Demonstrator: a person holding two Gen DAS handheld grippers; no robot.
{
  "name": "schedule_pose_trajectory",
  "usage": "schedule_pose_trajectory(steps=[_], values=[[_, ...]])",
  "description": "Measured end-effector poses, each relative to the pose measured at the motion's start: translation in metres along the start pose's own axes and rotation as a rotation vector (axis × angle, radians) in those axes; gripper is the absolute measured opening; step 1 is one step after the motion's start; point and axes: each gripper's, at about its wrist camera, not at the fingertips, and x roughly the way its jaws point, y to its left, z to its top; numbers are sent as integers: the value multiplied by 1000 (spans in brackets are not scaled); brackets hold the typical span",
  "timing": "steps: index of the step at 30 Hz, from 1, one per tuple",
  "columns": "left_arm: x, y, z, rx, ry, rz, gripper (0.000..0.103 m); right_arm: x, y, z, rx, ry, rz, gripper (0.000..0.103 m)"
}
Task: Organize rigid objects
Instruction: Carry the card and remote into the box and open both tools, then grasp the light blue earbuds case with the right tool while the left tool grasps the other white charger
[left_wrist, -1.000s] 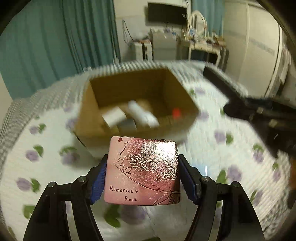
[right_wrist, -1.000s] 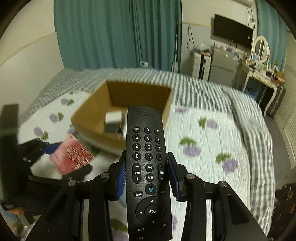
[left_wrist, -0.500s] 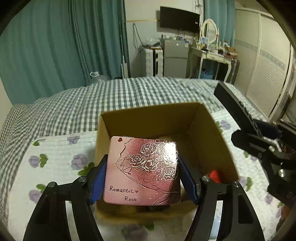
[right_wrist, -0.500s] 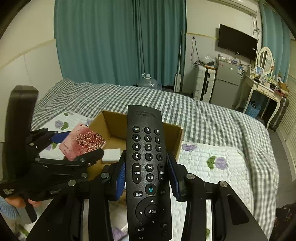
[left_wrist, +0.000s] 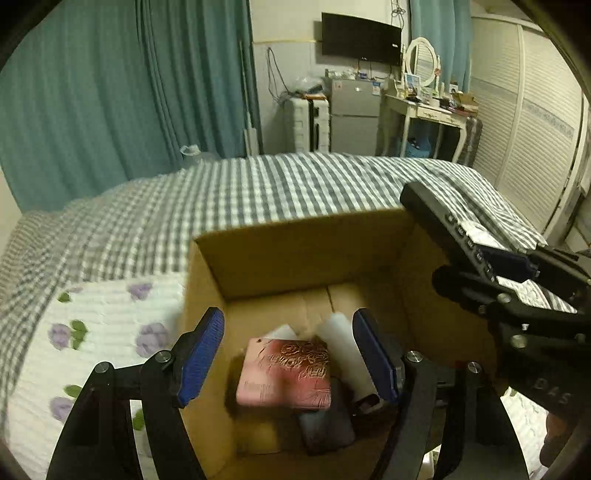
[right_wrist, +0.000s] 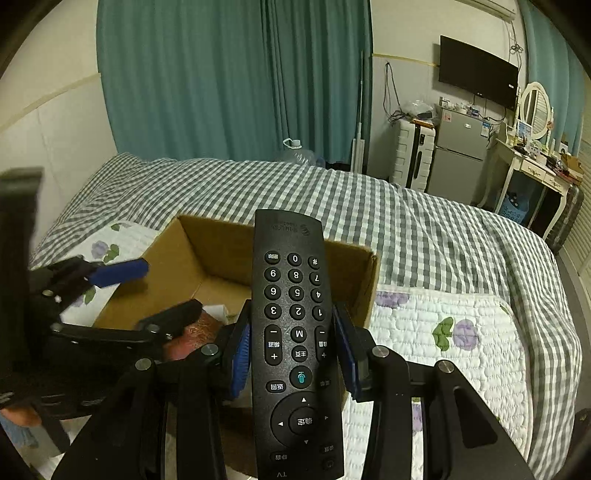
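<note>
Left tongs (left_wrist: 288, 356) wide over cardboard box (left_wrist: 295, 240); right tongs (right_wrist: 293, 354) clamp slim black plastic remote (right_wrist: 295, 332).

Pink rose-patterned tin (left_wrist: 284, 376), brown cardboard box (left_wrist: 295, 254), black remote (right_wrist: 297, 332).

- Left gripper (left_wrist: 288, 354): clamped on the pink rose tin half a second ago, now spread wide with nothing between the blue pads (left_wrist: 199, 356).
- Pink rose tin (left_wrist: 284, 374): out of the grip, now down inside the cardboard box (left_wrist: 295, 254), lying tilted on a dark item and against a white one.
- Box: nearer and lower in both views than a second ago.
</note>
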Motion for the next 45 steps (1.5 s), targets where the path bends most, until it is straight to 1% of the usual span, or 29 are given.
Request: schedule_pose_trajectory(steps=[4,7,8,9,10,11,13,15,18,19,21,23,26,29,32,34,36,37,38,40,41,45], values=[[-13,11,-2,-31,-12,18,75,9,3,4,-1,11,-5,39],[-21,17,-6,-27,-21,45,75,14,4,5,9,4,3,40],[-26,19,-8,-22,-24,51,75,13,4,5,16,-1,0,48],[-31,20,-10,-22,-23,55,75,11,4,5,26,-6,-10,61],[-33,21,-12,-24,-24,58,75,3,4,5,42,-16,-28,84],[-42,22,-15,-26,-32,61,75,-5,3,5,48,-35,-30,85],[-56,24,-20,-42,-52,61,75,-29,5,3,41,-54,-33,85],[-74,27,-30,-64,-69,49,75,-48,6,-1,26,-51,-55,85],[-101,25,-52,-83,-93,55,75,-80,7,-16,-5,-37,-90,85],[-107,23,-58,-80,-96,62,75,-93,8,-26,-7,-35,-92,85],[-116,18,-69,-70,-98,76,75,-106,9,-41,2,-26,-86,86],[-118,14,-83,-73,-83,68,75,-112,12,-63,8,3,-74,86],[-116,7,-105,-78,-52,47,75,-105,20,-90,14,50,-67,86],[-105,-3,-126,-30,-9,60,75,-88,30,-117,4,97,-54,86],[-91,-8,-138,2,28,74,75,-63,37,-142,-3,177,-42,86],[-83,-6,-142,0,42,67,75,-47,41,-158,-35,223,-70,86],[-79,-4,-144,2,50,71,75,-33,40,-170,-42,268,-77,86],[-77,-3,-145,2,54,72,75,-29,39,-177,-37,279,-71,82],[-74,-2,-146,-2,59,71,75,-26,38,-181,-36,285,-72,75],[-72,-2,-146,-15,65,67,75,-22,36,-186,-39,295,-80,66],[-71,-2,-146,-17,66,61,75,-23,35,-186,-35,286,-68,58],[-70,-10,-145,-16,69,39,75,-32,28,-178,-25,250,-67,58]])
